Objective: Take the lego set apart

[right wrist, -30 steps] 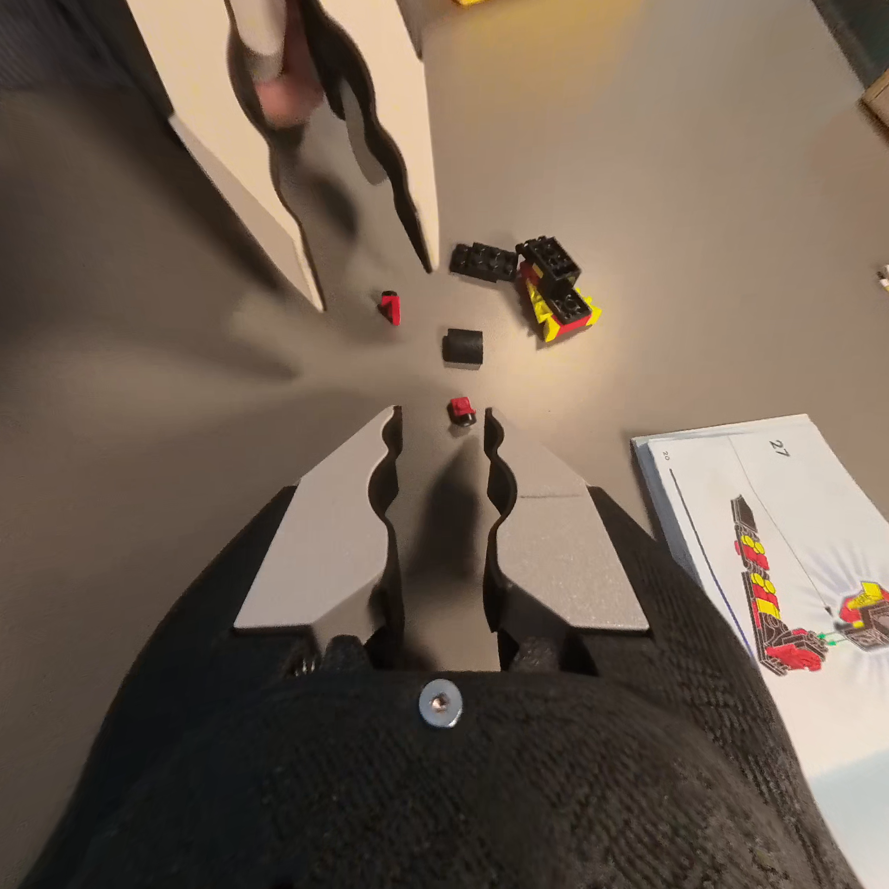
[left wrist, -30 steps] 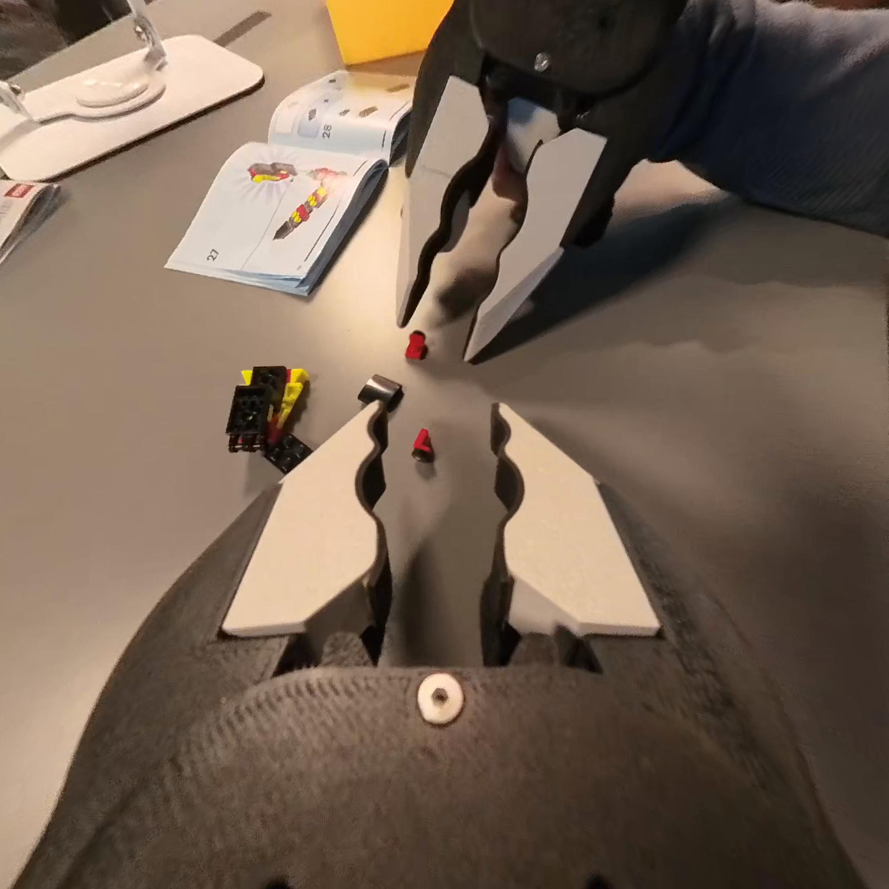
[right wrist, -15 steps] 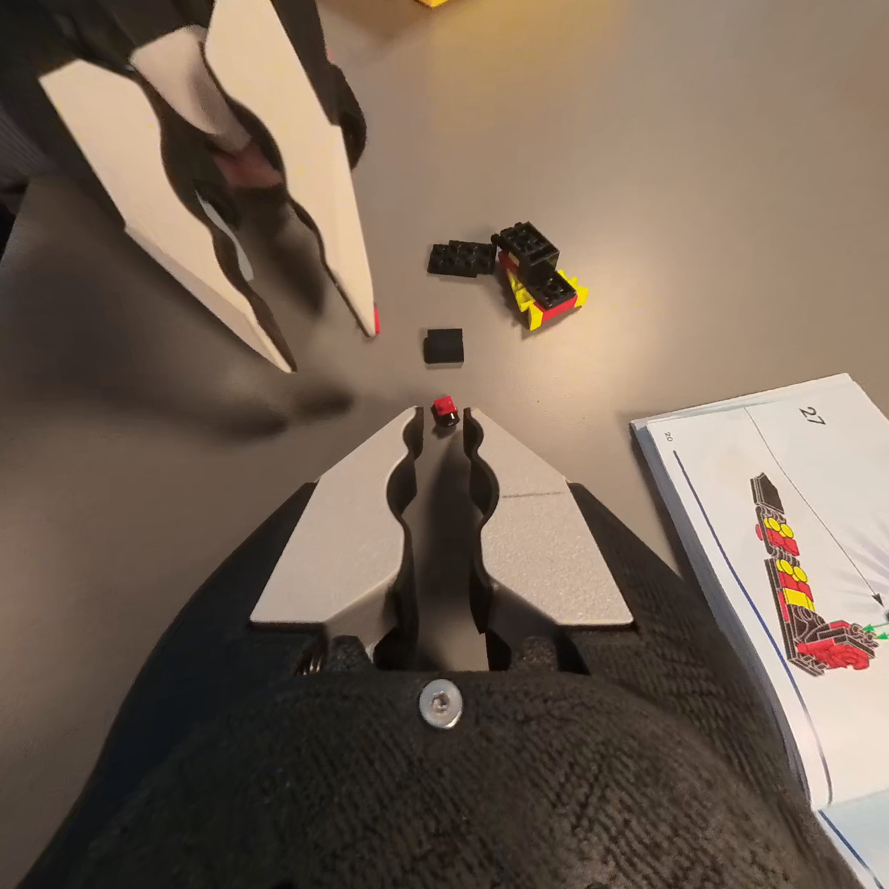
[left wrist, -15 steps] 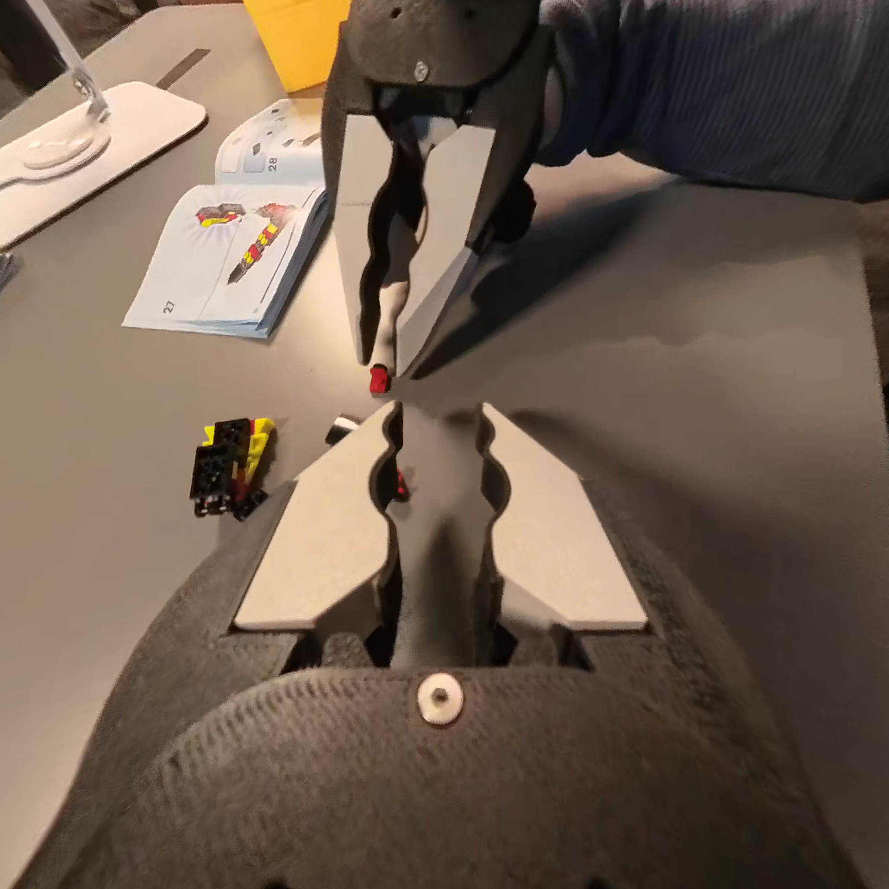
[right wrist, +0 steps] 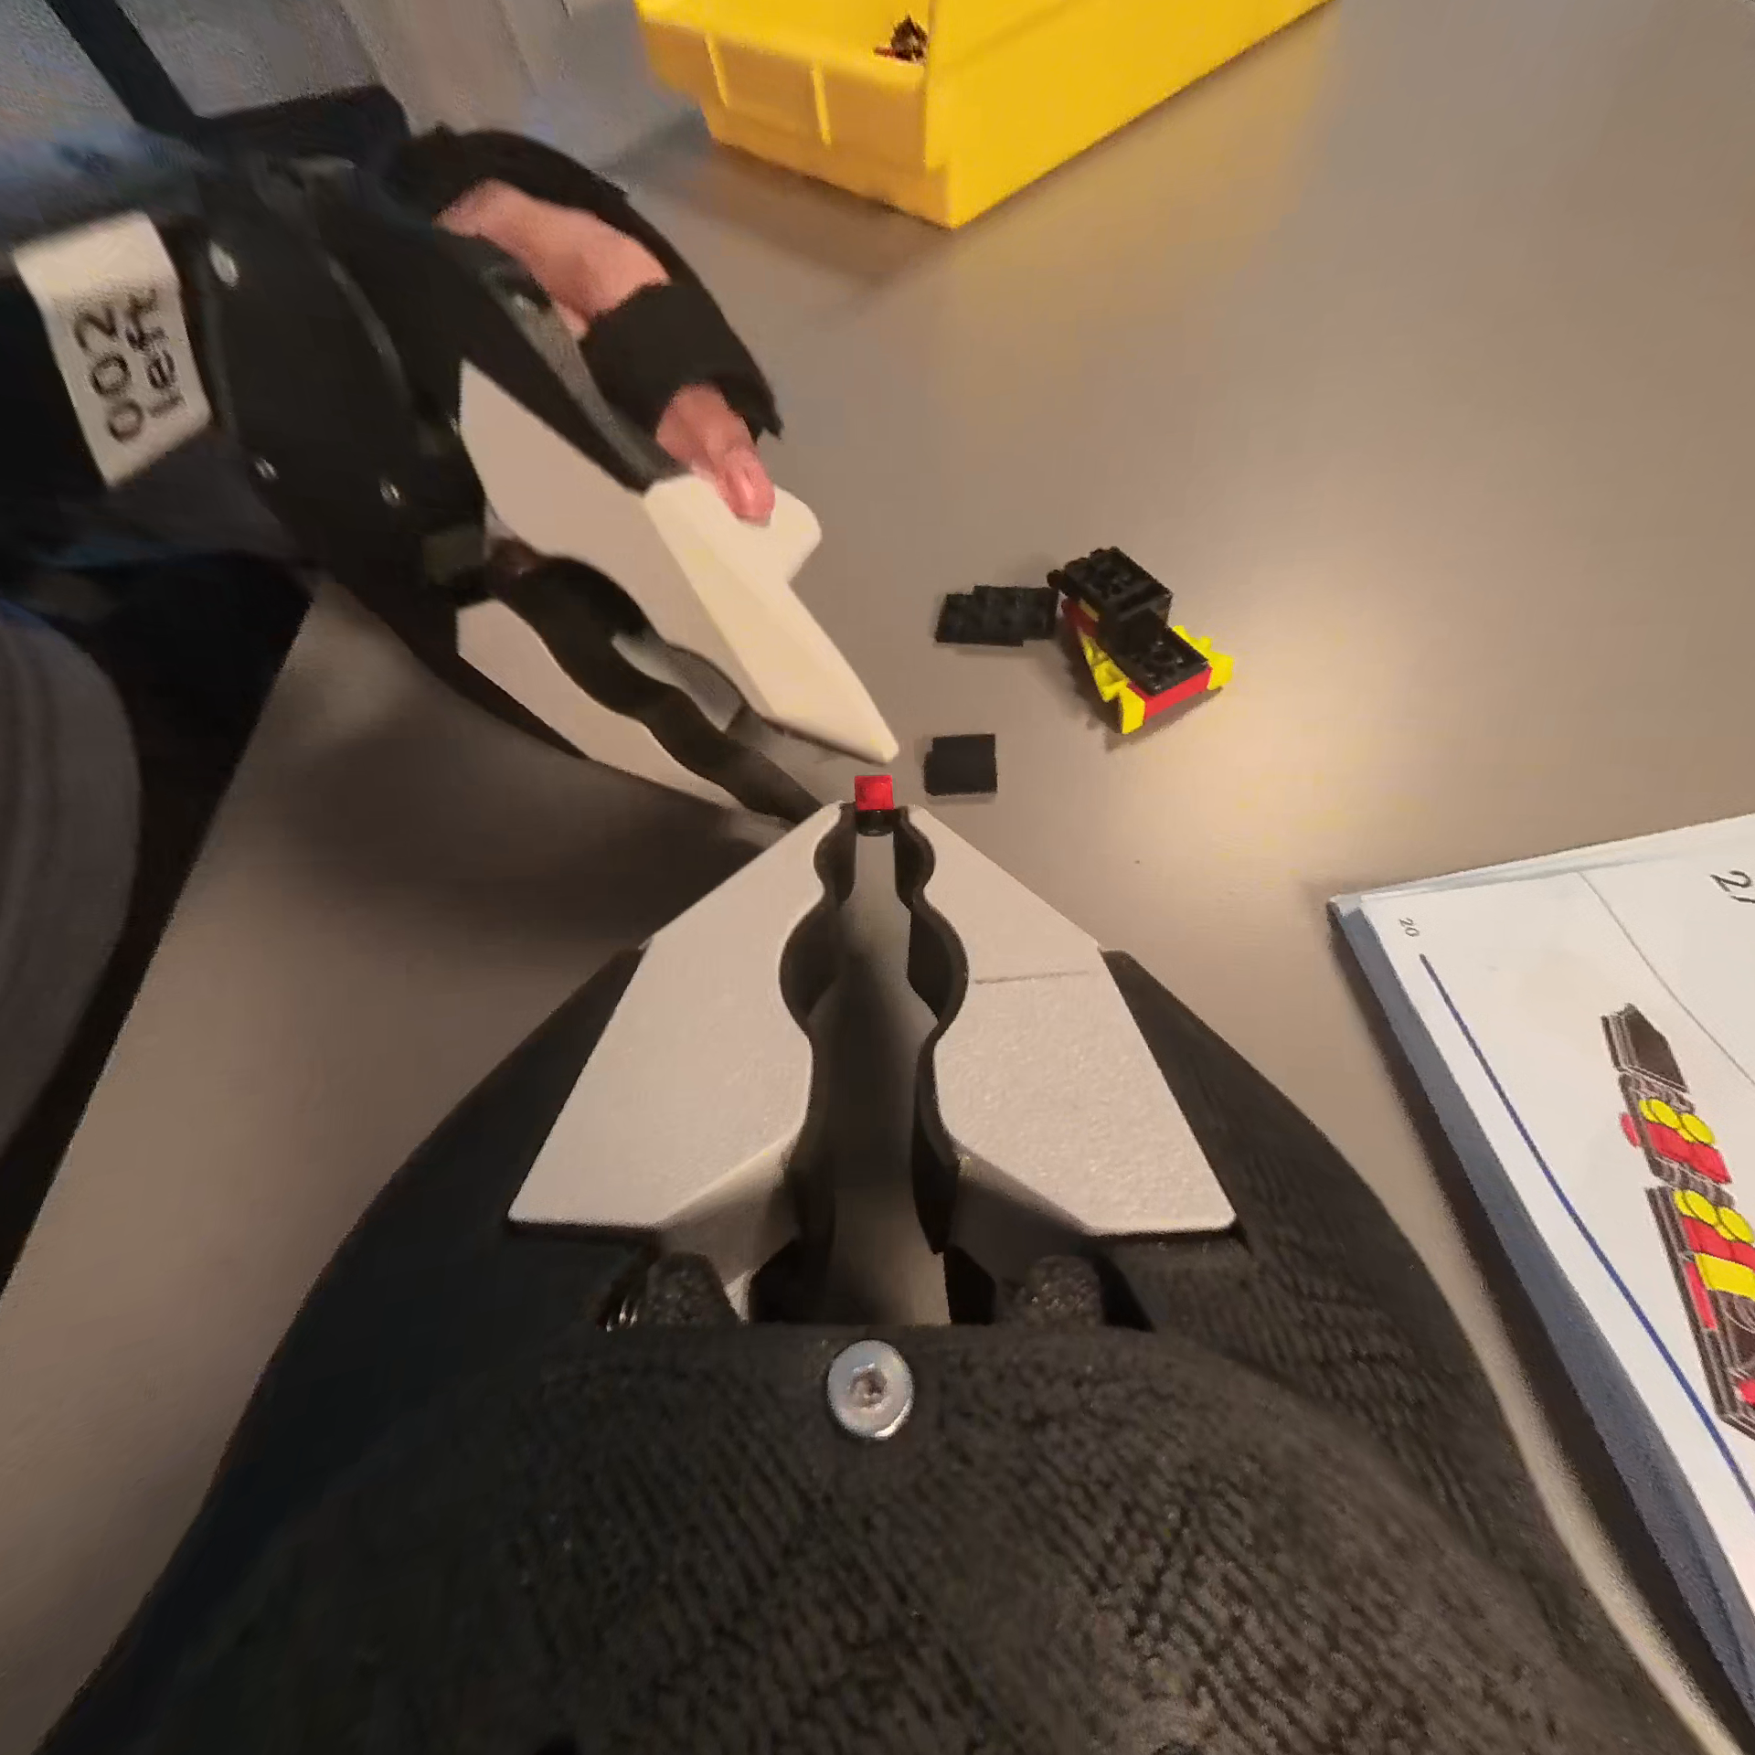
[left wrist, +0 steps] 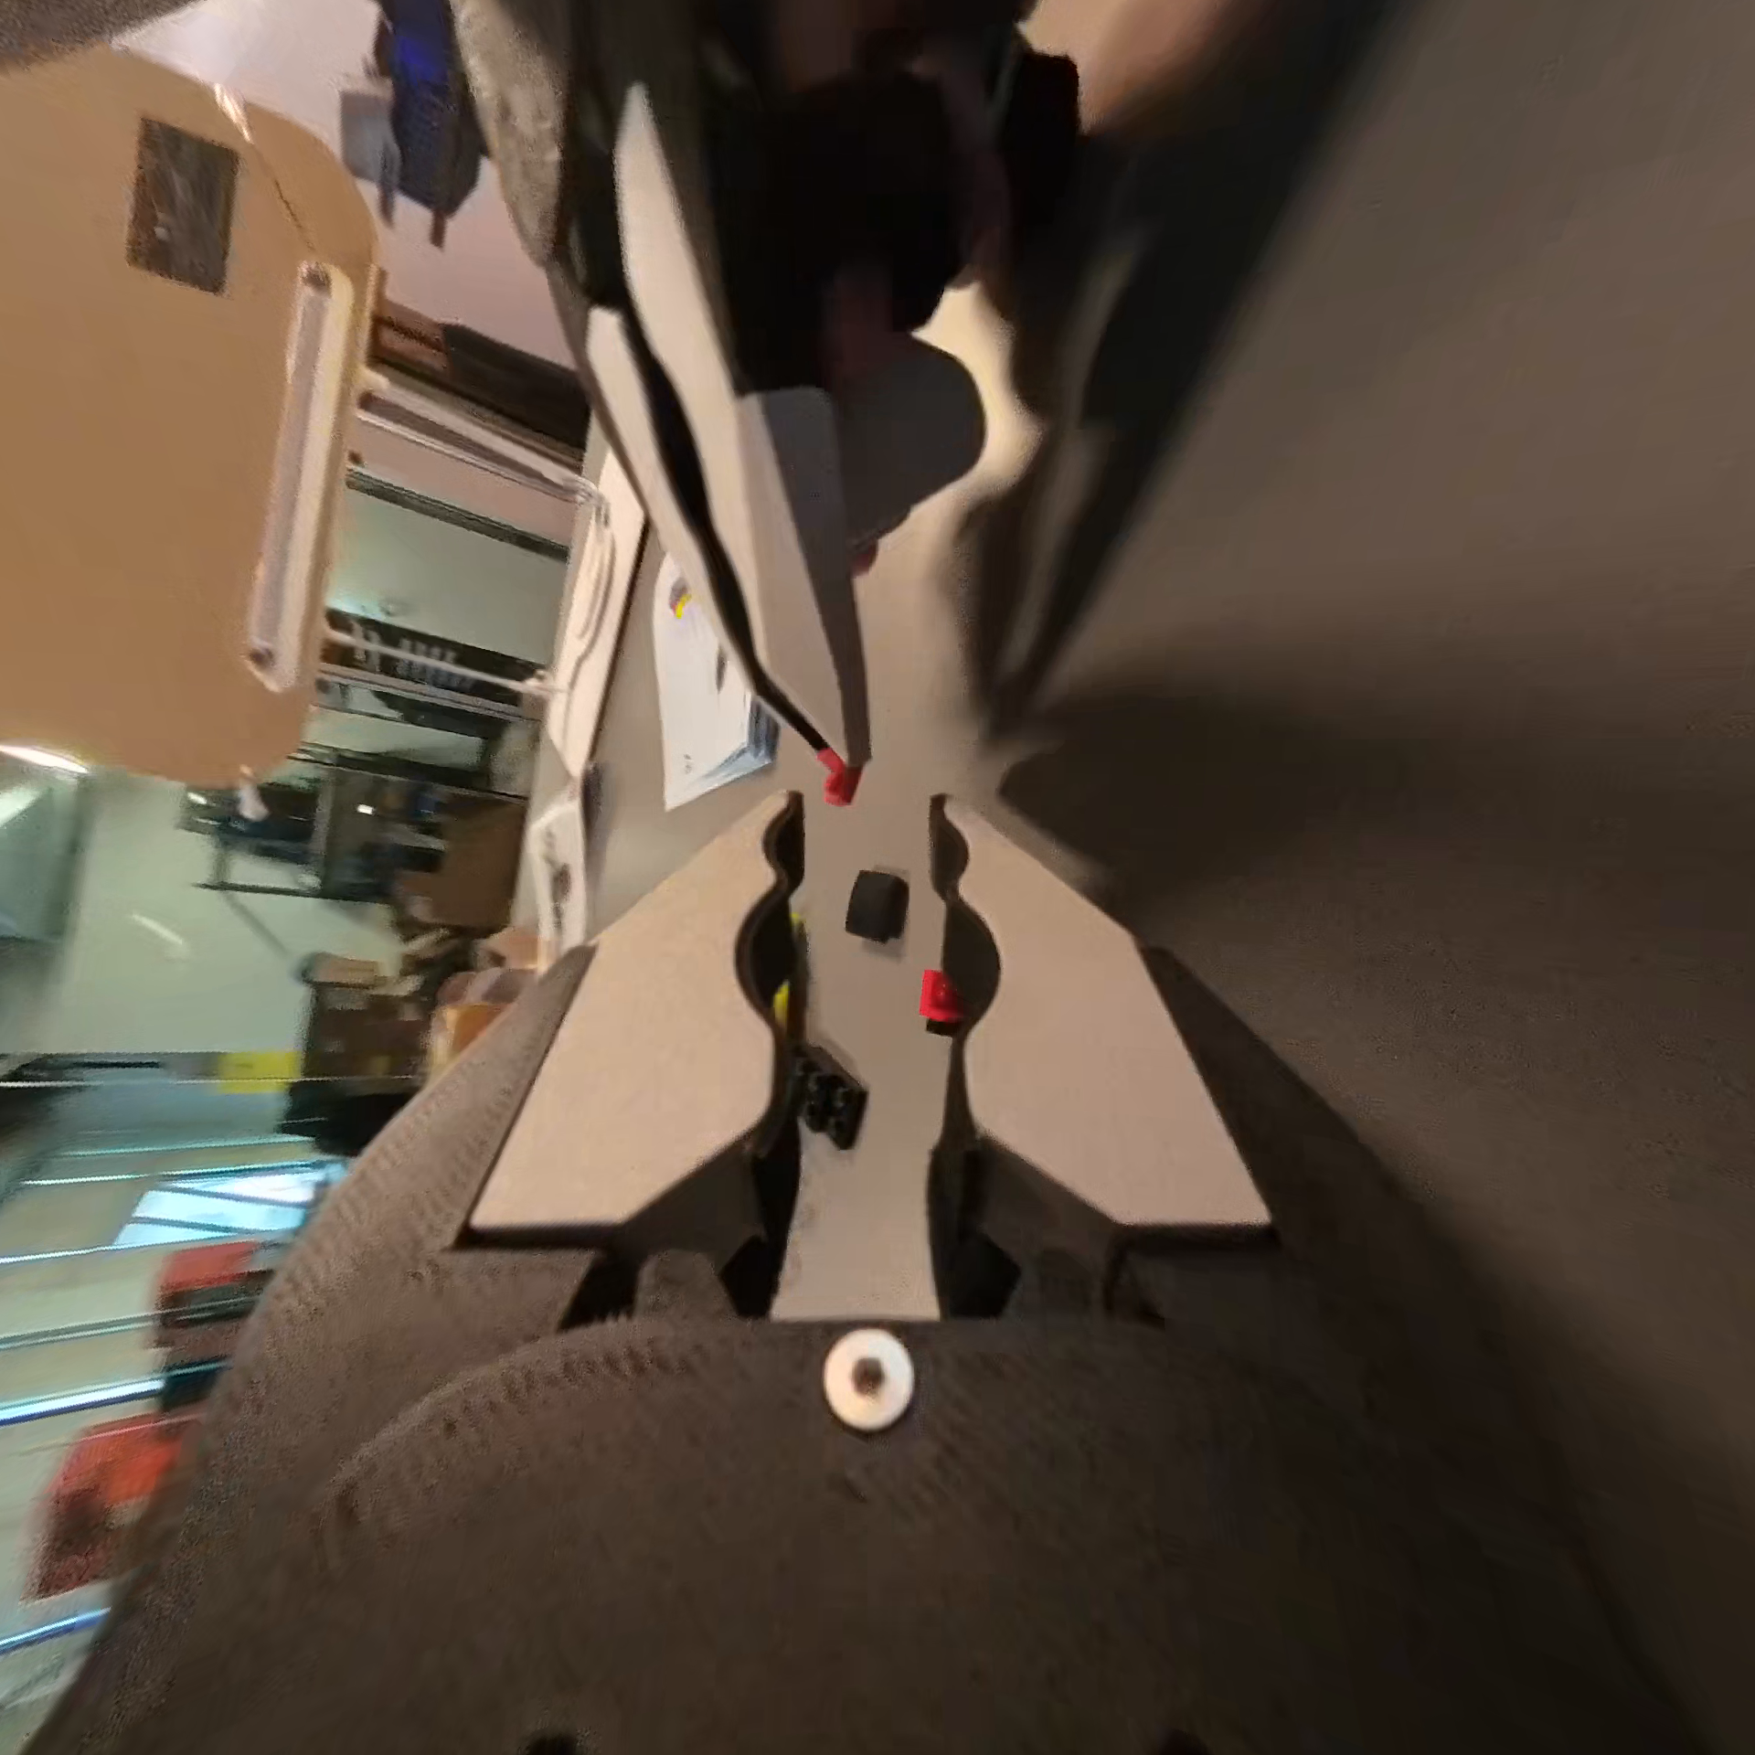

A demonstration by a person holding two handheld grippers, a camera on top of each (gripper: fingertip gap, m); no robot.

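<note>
Two grippers: right gripper pinches small red lego piece; left gripper open, rolled sideways.

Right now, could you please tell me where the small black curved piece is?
In the right wrist view the small black curved piece lies on the grey table, just right of the right gripper, between it and the black-yellow-red lego assembly.

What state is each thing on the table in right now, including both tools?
right tool: shut on the small red piece, at its tips
left tool: open, empty
second red piece: loose on the table
small black piece: loose, lying apart
black plate: detached, lying flat beside the lego block
lego block: still assembled, on the table
instruction booklet: open
yellow bin: upright
</note>
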